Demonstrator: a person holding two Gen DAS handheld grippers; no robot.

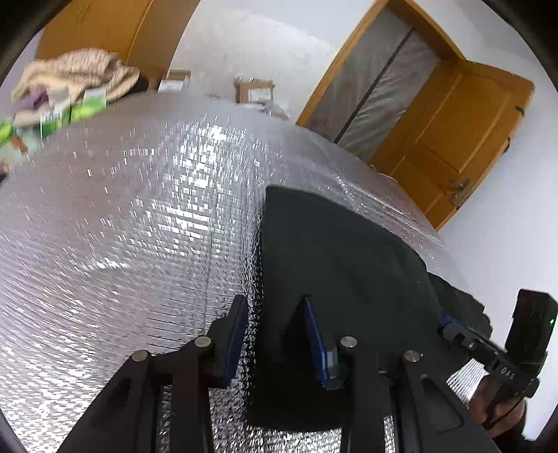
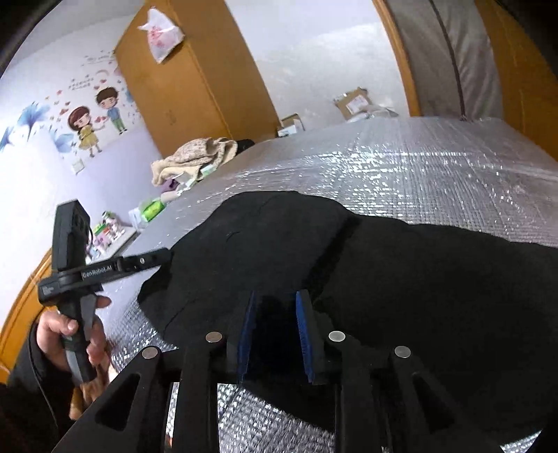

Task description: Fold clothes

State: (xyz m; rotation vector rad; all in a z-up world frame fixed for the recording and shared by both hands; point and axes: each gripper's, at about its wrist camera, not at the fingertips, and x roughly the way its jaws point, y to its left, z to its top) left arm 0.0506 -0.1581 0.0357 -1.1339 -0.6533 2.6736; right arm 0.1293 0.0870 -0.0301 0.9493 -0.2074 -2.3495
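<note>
We see a black garment (image 2: 383, 265) lying flat on a silver, bubble-textured foil mat (image 1: 139, 216) that covers the work surface.

From the left wrist camera, the left gripper (image 1: 275, 334) stands with its blue pads (image 1: 315, 334) apart; one pad hangs over the bare mat, the other over the edge of the dark cloth, and nothing is pinched between them, so we call it released. This view shows the garment's straight edge and one squared corner, with a wide stretch of bare mat beside it. At the right border we see the right gripper (image 1: 450, 325) from the side, its tip at the cloth's far edge, with fingers of the right hand (image 1: 488, 400) on its grip. An open wooden door (image 1: 453, 125) with a grey curtain in the doorway shows only here in full.

From the right wrist camera, the right gripper (image 2: 275, 331) also has its pads parted, above the black cloth. The fabric behind them is too dark for us to tell whether any fold sits between the pads, but they do not look pressed together. This view gives what the other lacks: the garment spread wide across the mat, a seam running through it, the left hand (image 2: 69, 334) around its tool, a wall sticker of two cartoon children (image 2: 97, 118), and a plastic bag (image 2: 160, 31) hanging on a wooden wardrobe (image 2: 181, 87).

Both views show a beige knitted heap (image 1: 76, 73) and cardboard boxes (image 1: 254, 90) beyond the mat.
</note>
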